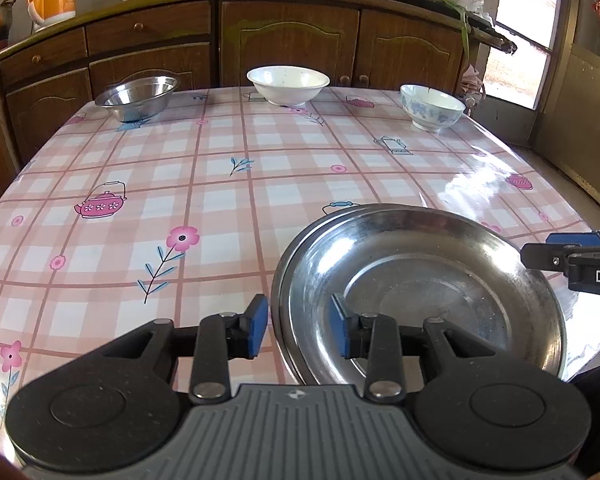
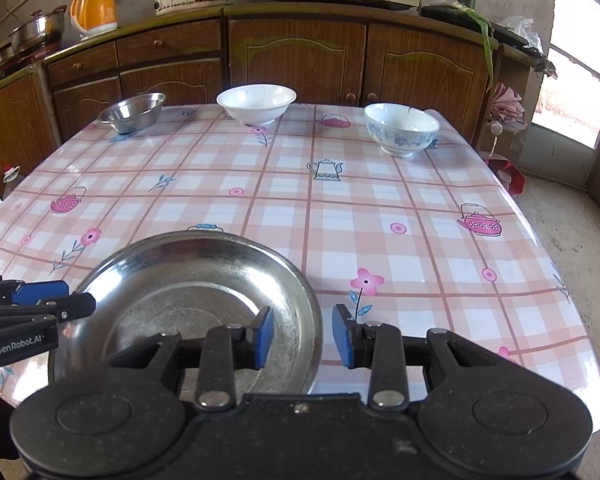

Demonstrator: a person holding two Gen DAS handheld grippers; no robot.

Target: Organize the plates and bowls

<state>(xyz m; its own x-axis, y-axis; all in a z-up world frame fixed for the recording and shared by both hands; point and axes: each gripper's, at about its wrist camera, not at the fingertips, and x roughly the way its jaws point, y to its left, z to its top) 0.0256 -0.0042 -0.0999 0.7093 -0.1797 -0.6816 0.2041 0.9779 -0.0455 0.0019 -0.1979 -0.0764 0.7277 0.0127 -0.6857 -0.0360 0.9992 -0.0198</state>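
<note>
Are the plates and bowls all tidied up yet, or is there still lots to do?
Partly. The steel plates already sit stacked at the near edge of the table. Nothing is in hand: the left gripper and the right gripper straddle the stack's rim with open jaws. Still left: the steel bowl, the white bowl and the blue-patterned bowl stand apart along the far edge.

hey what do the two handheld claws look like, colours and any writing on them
Both claws, left and right, are matte black with speckled round discs, silver pivot pins and blue pads on the fingertips. The left's housing is ribbed grey. White lettering shows on each claw's side: "GenRobot.AI" on the left, "DA" at the frame edge on the right.
</note>
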